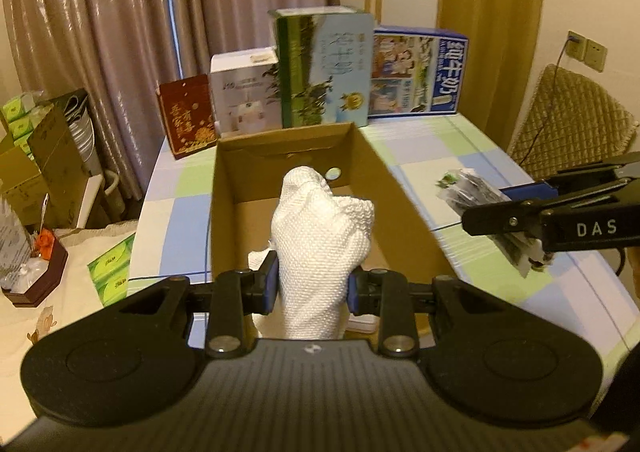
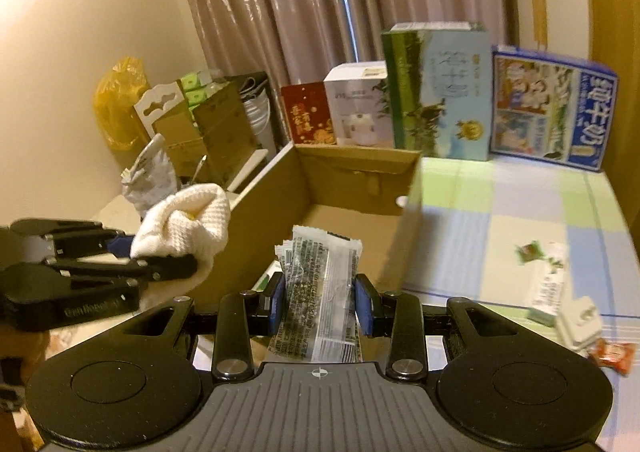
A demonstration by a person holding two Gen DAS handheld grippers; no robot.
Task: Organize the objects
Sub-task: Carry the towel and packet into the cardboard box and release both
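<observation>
An open cardboard box [image 1: 400, 187] [image 2: 264, 211] stands on the checked tablecloth. My left gripper [image 1: 314, 288] is shut on a bunched white cloth [image 1: 320, 244], held over the box's near end; from the right wrist view the left gripper [image 2: 160, 252] and its white cloth [image 2: 184, 223] show at the box's left wall. My right gripper [image 2: 320, 302] is shut on several clear snack packets [image 2: 320, 292] with black print, just above the box's near edge. In the left wrist view the right gripper [image 1: 504, 223] comes in from the right with the snack packets [image 1: 472, 191].
Standing cartons line the table's far edge: a red box [image 1: 188, 115], a white box [image 1: 244, 91], a tall green-blue carton [image 1: 324, 67] and a blue milk carton [image 1: 416, 71]. Small packets [image 2: 548, 284] and a red wrapper [image 2: 612, 356] lie right of the box. A wicker chair [image 1: 572, 123] stands at right.
</observation>
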